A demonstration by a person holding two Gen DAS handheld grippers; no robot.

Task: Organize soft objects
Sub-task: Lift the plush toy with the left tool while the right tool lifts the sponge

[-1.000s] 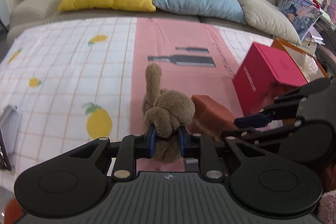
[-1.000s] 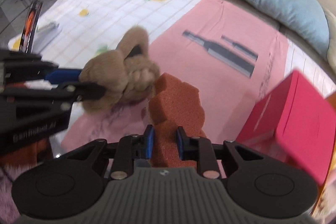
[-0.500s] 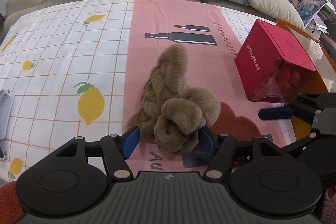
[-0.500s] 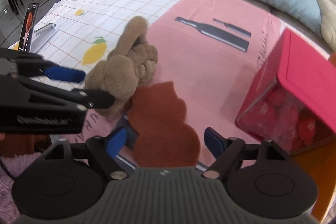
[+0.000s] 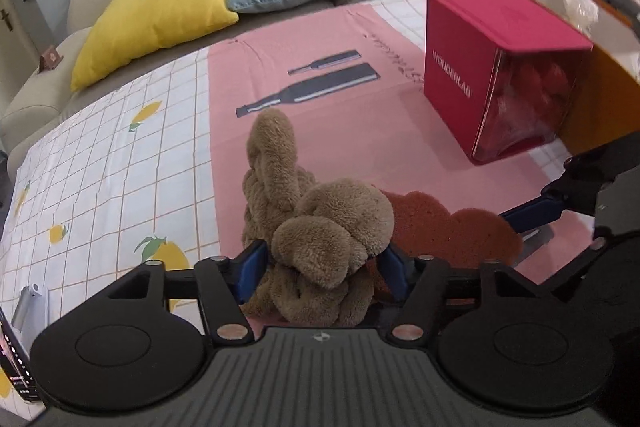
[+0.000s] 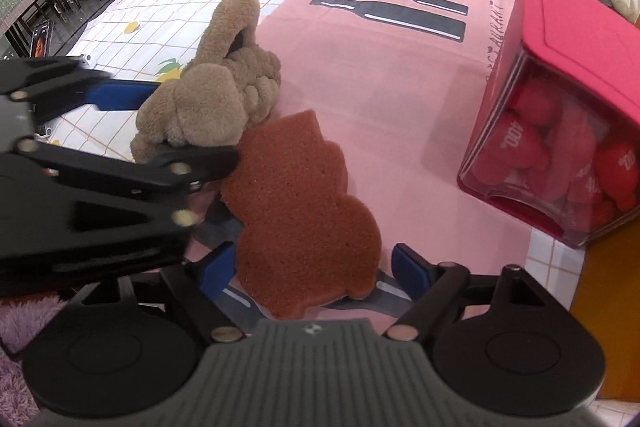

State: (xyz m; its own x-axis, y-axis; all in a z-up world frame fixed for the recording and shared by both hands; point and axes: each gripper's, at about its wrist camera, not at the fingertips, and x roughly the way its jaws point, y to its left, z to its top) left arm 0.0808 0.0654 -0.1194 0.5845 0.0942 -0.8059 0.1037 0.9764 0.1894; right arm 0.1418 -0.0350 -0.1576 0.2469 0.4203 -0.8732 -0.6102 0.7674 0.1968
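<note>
A knotted brown plush toy (image 5: 320,223) lies on the pink strip of the cloth, touching a flat rust-red sponge (image 5: 448,227) on its right. My left gripper (image 5: 322,267) straddles the plush; its jaws are closing a little, with the blue pads at the plush's sides and not squeezing it. In the right wrist view the sponge (image 6: 304,199) lies flat between the wide pads of my right gripper (image 6: 312,269), which is open. The plush (image 6: 208,103) sits at the sponge's upper left, between the fingers (image 6: 124,95) of the left gripper.
A red box (image 6: 572,39) with a clear front full of red soft pieces stands at the right, an orange box (image 5: 600,67) behind it. Yellow (image 5: 156,19), blue and beige pillows line the sofa. A phone (image 5: 16,359) lies at the left edge, purple fluff (image 6: 16,327) nearby.
Both grippers were shut, the left on the plush and the right on the sponge; both opened and sank, and the two objects now lie on the cloth.
</note>
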